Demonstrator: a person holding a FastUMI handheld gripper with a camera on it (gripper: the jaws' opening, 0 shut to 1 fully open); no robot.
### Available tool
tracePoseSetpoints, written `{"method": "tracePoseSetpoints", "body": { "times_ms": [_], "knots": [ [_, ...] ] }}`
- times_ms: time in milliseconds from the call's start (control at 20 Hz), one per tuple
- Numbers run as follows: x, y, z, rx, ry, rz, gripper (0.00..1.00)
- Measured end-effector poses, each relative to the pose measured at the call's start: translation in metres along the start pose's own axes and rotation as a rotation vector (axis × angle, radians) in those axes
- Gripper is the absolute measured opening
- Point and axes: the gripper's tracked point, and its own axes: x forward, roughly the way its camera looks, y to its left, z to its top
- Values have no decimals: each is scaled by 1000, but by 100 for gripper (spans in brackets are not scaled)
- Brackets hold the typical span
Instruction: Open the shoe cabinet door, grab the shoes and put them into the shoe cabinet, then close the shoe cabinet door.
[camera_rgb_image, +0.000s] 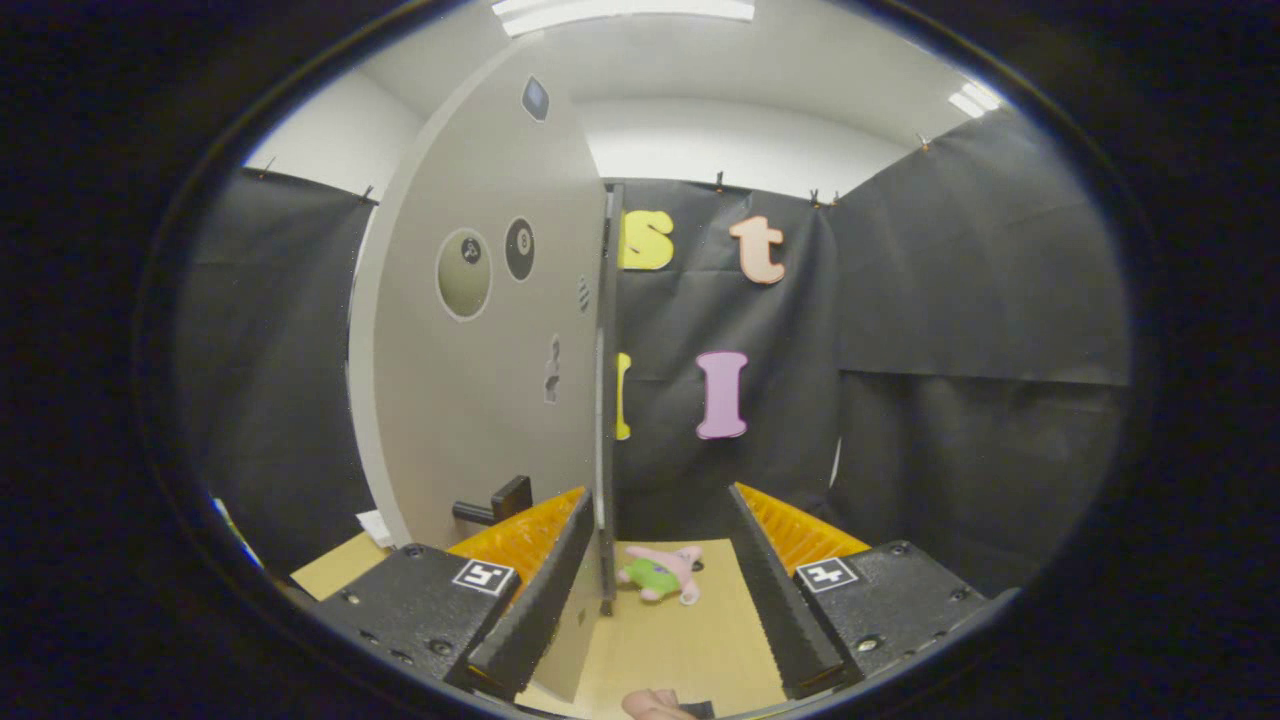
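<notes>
While the gripper (655, 610) hangs with its fingers spread wide and nothing between them, the free edge of the shoe cabinet door (500, 350) stands just inside the left finger, so a careless sideways drift could knock the door and swing it back across the opening. Just ahead of the fingers, on the tan floor (680, 650), lies a small pink and green shoe (662, 574), slightly tilted and apart from the door's foot; a descent at the wrong angle could clip it and push it away instead of straddling it. The door's dark handle (497, 503) juts out beyond the left finger and might snag on a leftward sweep.
</notes>
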Motion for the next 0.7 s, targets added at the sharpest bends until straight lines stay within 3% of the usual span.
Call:
{"method": "tracePoseSetpoints", "body": {
  "times_ms": [250,700],
  "knots": [
    [8,48,2,-20,37,45,88],
    [17,121,-4,-76,20,2,88]
  ]
}}
